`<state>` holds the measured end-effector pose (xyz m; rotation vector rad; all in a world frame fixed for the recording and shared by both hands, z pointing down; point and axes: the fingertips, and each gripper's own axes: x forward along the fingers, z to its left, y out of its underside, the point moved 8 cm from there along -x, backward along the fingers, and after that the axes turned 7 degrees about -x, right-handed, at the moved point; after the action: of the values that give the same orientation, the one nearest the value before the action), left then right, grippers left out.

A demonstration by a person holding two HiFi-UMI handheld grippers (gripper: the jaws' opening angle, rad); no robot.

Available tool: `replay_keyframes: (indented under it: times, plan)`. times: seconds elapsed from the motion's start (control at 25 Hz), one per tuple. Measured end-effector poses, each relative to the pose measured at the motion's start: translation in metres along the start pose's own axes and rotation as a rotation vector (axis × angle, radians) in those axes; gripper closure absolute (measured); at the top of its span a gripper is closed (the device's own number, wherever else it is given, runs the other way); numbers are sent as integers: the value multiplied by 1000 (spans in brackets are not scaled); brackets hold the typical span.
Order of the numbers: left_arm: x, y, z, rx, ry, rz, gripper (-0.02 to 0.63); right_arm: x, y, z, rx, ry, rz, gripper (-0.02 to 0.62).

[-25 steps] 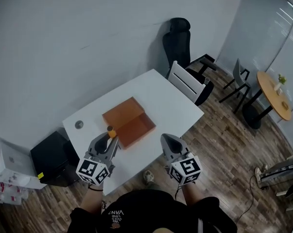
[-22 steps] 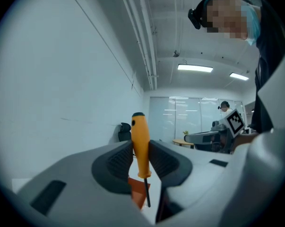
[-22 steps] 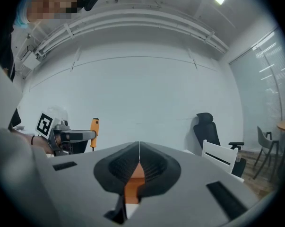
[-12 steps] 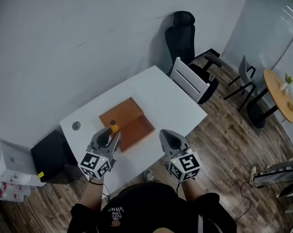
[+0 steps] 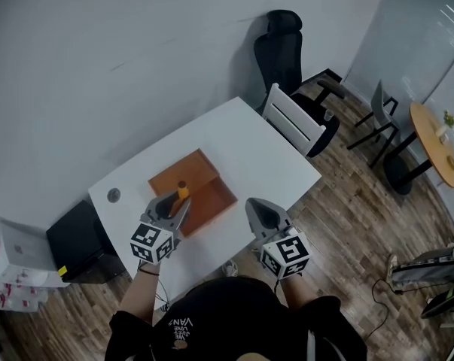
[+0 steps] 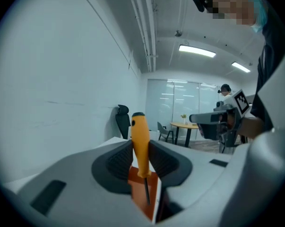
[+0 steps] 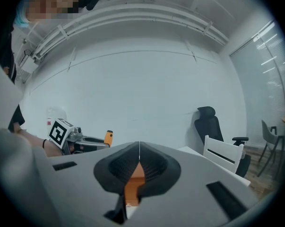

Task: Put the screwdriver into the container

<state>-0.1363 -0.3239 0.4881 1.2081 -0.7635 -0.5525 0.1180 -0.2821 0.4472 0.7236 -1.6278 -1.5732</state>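
My left gripper (image 6: 141, 161) has its fingers clamped on the orange handle of the screwdriver (image 6: 139, 141). The screwdriver stands upright between them, with the handle's top above the pads and the thin shaft pointing down below them. Beneath those fingertips lies the open orange container (image 5: 215, 200) on the white table (image 5: 249, 141). My right gripper (image 7: 139, 161) has its fingers pressed together on nothing, and the container shows just beyond their tips.

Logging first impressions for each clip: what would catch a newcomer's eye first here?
The orange-handled screwdriver stands upright, clamped in the left gripper, shaft pointing down toward the open orange-brown container on the white table. Beside it, the right gripper hangs shut and empty near the table's front edge.
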Motion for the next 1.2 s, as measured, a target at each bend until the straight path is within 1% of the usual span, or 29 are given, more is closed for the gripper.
replay_keyframes:
  times: [0.24,0.6,0.92,1.2]
  plan:
    - [25,24,6,40,0,134,497,2,5,-6,4,1,8,583]
    - [57,58,14,77,21,296,497,8,15,-12,24,5,29,583]
    - [77,85,17,47,25,391,497,6,25,-20,48,18,53,583]
    - [93,101,19,70,40,469,497,7,31,-22,64,12,66,583]
